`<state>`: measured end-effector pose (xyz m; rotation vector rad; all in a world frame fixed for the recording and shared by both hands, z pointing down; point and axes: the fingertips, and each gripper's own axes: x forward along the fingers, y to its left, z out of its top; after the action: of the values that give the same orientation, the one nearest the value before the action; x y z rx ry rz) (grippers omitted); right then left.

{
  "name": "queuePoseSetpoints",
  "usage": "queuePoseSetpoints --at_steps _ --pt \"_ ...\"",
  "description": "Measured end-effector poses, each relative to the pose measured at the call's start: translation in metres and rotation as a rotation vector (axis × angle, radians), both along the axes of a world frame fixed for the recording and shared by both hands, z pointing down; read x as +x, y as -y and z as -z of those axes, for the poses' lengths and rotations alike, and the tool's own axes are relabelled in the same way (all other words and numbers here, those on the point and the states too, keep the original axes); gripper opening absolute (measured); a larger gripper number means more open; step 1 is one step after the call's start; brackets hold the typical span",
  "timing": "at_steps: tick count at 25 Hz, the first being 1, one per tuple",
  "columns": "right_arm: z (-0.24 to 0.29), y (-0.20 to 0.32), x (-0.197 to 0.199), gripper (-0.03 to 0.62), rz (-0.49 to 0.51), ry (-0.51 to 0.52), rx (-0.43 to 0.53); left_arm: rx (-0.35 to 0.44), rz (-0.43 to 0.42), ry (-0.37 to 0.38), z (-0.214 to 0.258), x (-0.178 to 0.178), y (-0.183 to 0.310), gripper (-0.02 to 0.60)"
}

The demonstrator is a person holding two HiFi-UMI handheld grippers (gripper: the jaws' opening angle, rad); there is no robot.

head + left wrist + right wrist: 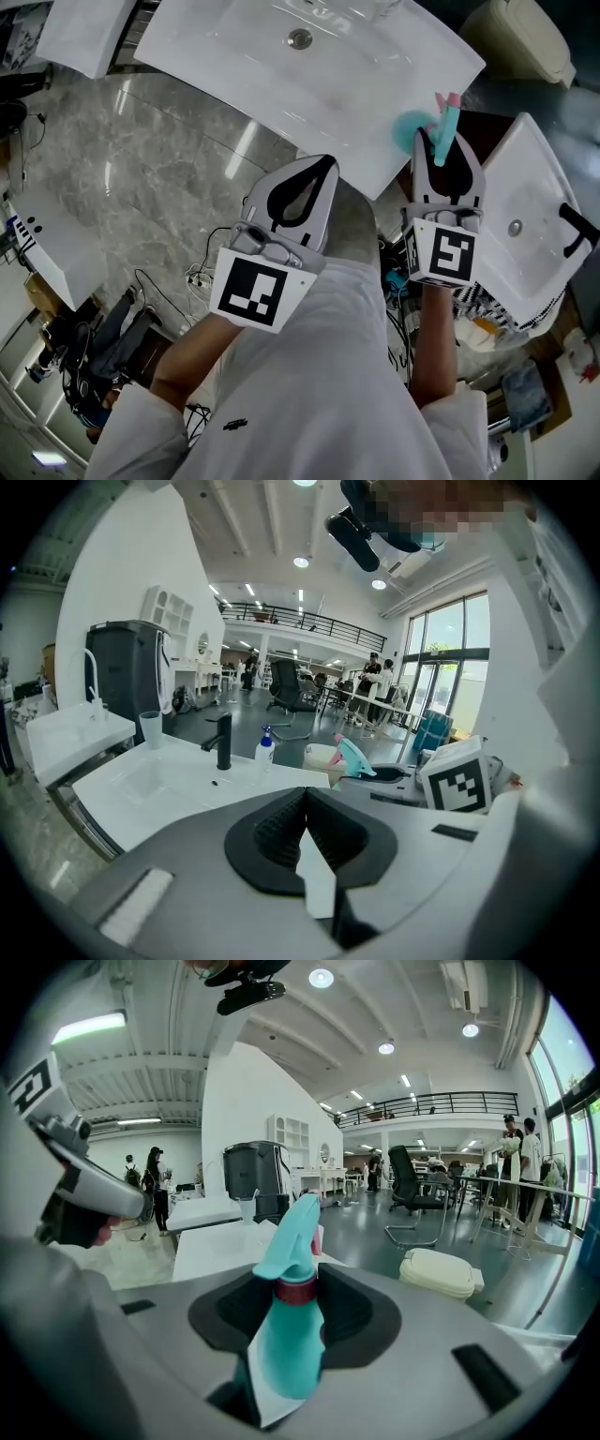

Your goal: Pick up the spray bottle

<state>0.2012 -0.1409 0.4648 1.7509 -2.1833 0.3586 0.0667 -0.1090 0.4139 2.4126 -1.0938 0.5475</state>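
Note:
The spray bottle (448, 120) is teal with a pink nozzle tip and a red collar, and it is at the near right corner of the white washbasin (225, 56). My right gripper (448, 141) is shut on it. In the right gripper view the bottle (289, 1335) fills the space between the pads, which clamp it just below the collar (296, 1290). My left gripper (322, 167) hovers to the left, shut with nothing in it. Its pads (281, 825) meet in the left gripper view, where the bottle's head (357, 759) shows further back.
On the basin stand a black faucet (223, 741), a pump bottle (265, 749) and a cup (150, 728). A second white basin (525, 187) lies to the right, and a beige toilet (525, 37) stands behind it. Cables (202, 277) trail over the marble floor.

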Motion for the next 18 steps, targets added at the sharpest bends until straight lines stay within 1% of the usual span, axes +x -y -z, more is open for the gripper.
queuePoseSetpoints --at_steps 7,11,14,18 --pt "0.039 -0.014 -0.007 0.135 -0.031 -0.003 0.023 0.045 0.008 -0.022 0.024 -0.018 -0.001 0.005" --pt "0.066 -0.022 -0.021 0.134 -0.037 -0.010 0.039 0.070 0.000 -0.036 0.044 -0.032 -0.001 0.005" --pt "0.087 -0.027 -0.035 0.133 -0.025 -0.020 0.056 0.094 0.001 -0.050 0.062 -0.044 -0.002 0.005" --pt "0.108 -0.032 -0.050 0.133 0.009 -0.031 0.069 0.125 0.026 -0.066 0.077 -0.060 0.002 0.005"
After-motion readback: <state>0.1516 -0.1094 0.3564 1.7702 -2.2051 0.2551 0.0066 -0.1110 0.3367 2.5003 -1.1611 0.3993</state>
